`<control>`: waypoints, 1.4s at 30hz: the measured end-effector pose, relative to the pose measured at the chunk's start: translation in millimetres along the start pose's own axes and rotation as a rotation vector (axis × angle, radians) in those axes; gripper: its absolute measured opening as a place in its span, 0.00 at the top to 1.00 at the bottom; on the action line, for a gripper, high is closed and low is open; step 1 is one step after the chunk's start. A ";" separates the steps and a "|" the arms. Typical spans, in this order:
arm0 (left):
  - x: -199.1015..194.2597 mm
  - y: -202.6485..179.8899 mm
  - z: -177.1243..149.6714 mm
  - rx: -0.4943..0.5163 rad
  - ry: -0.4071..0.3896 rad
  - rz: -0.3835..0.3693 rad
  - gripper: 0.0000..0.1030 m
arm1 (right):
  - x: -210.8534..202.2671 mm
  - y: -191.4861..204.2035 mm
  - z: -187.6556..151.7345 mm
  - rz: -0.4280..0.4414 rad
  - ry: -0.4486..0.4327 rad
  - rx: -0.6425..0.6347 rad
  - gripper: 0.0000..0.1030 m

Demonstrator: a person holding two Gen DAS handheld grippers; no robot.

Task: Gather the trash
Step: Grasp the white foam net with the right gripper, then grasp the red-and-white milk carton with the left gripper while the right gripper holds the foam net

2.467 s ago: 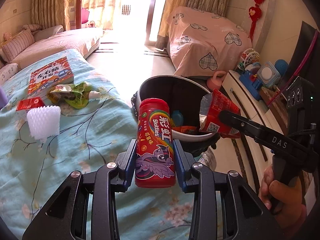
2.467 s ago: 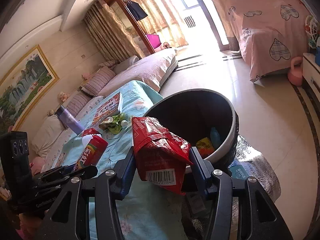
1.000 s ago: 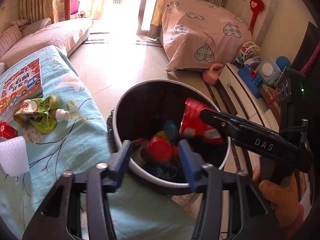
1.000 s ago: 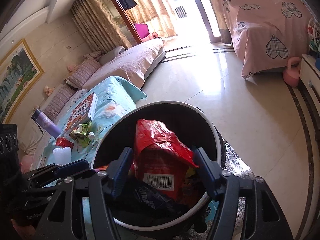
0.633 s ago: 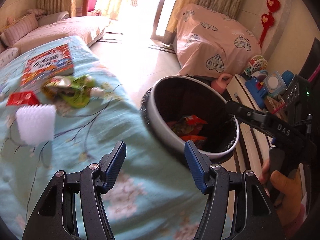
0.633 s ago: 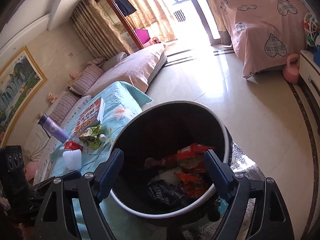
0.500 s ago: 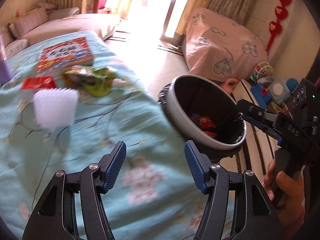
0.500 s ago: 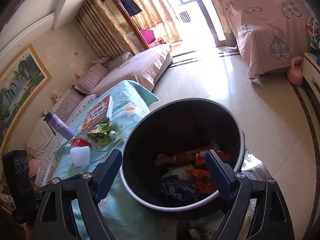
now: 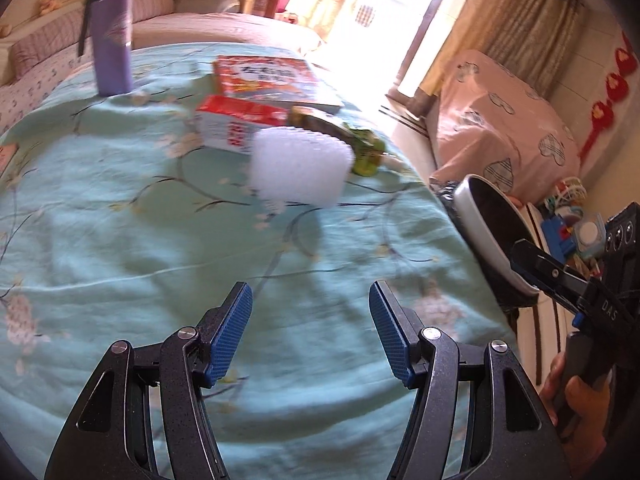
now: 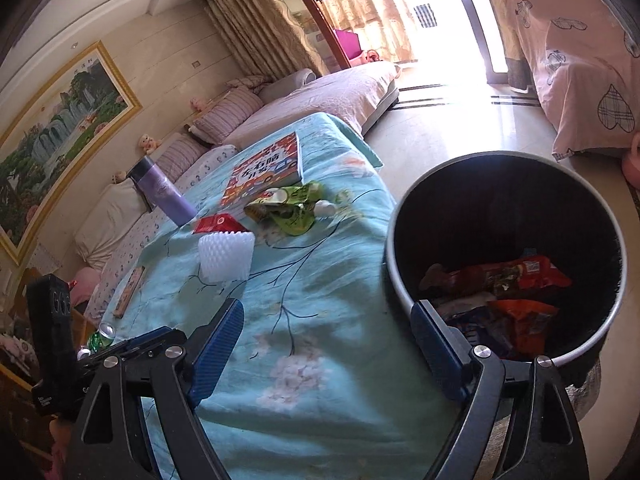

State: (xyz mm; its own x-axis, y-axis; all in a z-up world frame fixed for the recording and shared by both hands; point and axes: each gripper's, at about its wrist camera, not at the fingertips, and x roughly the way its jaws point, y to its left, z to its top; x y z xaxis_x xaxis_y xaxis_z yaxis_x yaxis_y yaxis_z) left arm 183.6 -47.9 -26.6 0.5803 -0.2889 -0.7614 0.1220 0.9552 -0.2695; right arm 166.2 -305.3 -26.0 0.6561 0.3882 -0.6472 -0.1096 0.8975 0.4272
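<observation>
A white foam fruit net [image 9: 298, 170] lies on the teal cloth-covered table [image 9: 120, 240], ahead of my open, empty left gripper [image 9: 310, 330]. Behind it lie a red and white carton [image 9: 236, 124] and a crumpled green wrapper [image 9: 352, 140]. The net [image 10: 226, 256], carton [image 10: 218, 223] and wrapper [image 10: 288, 208] also show in the right wrist view. The round bin [image 10: 400, 276] holds red and orange snack bags [image 10: 504, 276]. My right gripper [image 10: 326, 346] is open and empty, over the table edge next to the bin. The bin rim [image 9: 484, 228] shows at right in the left wrist view.
A purple flask [image 9: 110, 36] and a red picture book [image 9: 268, 78] stand at the table's far side. A thin brown bar [image 10: 129, 292] lies near its left edge. Sofas with pillows [image 10: 240, 114], a pink covered bed [image 10: 580, 72] and a toy shelf [image 9: 576, 228] surround the table.
Both grippers let go of the Skittles tube and the red snack bag into the bin, opened, and swung left from the bin toward the table trash.
</observation>
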 end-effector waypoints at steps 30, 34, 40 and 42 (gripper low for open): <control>41.0 82.6 71.6 -0.011 -0.030 0.117 0.38 | 142.2 79.1 35.8 0.181 0.173 -0.072 0.48; 60.9 85.0 89.3 0.069 -0.030 0.138 0.36 | 149.0 82.4 32.7 0.186 0.188 -0.108 0.77; 82.7 89.5 113.1 0.117 -0.054 0.100 0.35 | 128.9 70.5 25.0 0.183 0.152 -0.095 0.78; 86.7 89.3 118.5 0.117 -0.064 0.054 0.35 | 119.9 65.7 23.5 0.176 0.135 -0.084 0.78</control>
State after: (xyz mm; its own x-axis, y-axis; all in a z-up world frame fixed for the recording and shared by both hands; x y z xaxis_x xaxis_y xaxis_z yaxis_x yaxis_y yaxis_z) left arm 340.2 19.9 -46.8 0.6386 -0.2359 -0.7324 0.1804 0.9712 -0.1555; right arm 255.3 -204.6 -60.7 0.5165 0.5594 -0.6482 -0.2790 0.8257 0.4903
